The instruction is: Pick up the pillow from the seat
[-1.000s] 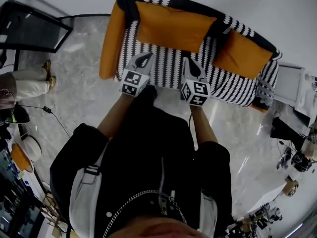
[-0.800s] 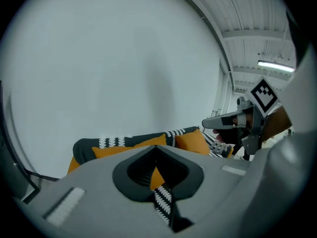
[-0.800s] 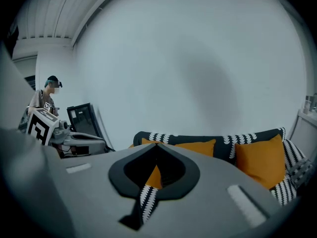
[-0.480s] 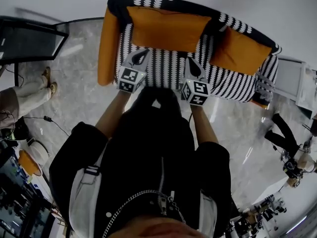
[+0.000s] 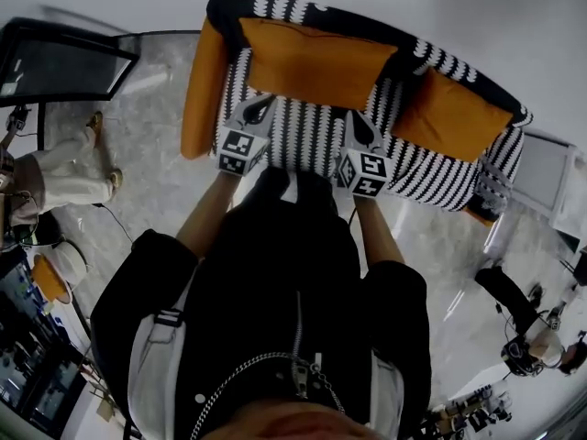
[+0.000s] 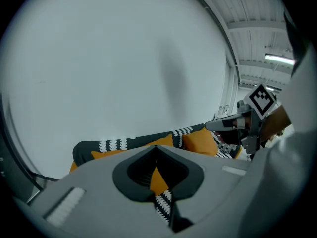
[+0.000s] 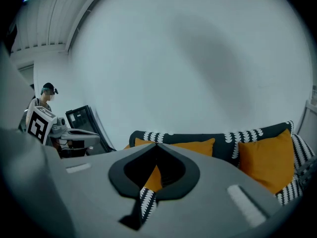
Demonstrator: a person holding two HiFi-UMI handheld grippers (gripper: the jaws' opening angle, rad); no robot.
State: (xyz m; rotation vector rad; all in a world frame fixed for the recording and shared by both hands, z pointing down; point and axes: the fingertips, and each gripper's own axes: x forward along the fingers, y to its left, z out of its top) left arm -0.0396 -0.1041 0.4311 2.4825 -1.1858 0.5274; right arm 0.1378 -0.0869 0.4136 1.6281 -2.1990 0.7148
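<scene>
Left gripper (image 5: 264,108) and right gripper (image 5: 354,125) are both pinched closed with nothing in them, pointed at the pillow (image 5: 316,62) just ahead, probably lining up the grab.

The wearer's black jacket (image 5: 275,282) fills the lower head view and covers the front edge of the black-and-white striped fabric sofa (image 5: 312,140) and the floor below it. The left gripper (image 5: 264,106) and right gripper (image 5: 356,125) each blot out a patch of striped seat. In both gripper views the grey gripper body swallows the seat and the lower part of the long orange fabric pillow (image 5: 316,58). Only a sliver of orange and stripe peeks through the dark notch, jaws together.

At the left edge, a person in cream trousers (image 5: 64,177) is cut off, and the black-framed glass panel (image 5: 64,62) runs out of frame. The dark clutter at lower left (image 5: 37,374) is too small to name. So is the small orange thing at the sofa's far end (image 5: 477,214), which is mostly hidden.
</scene>
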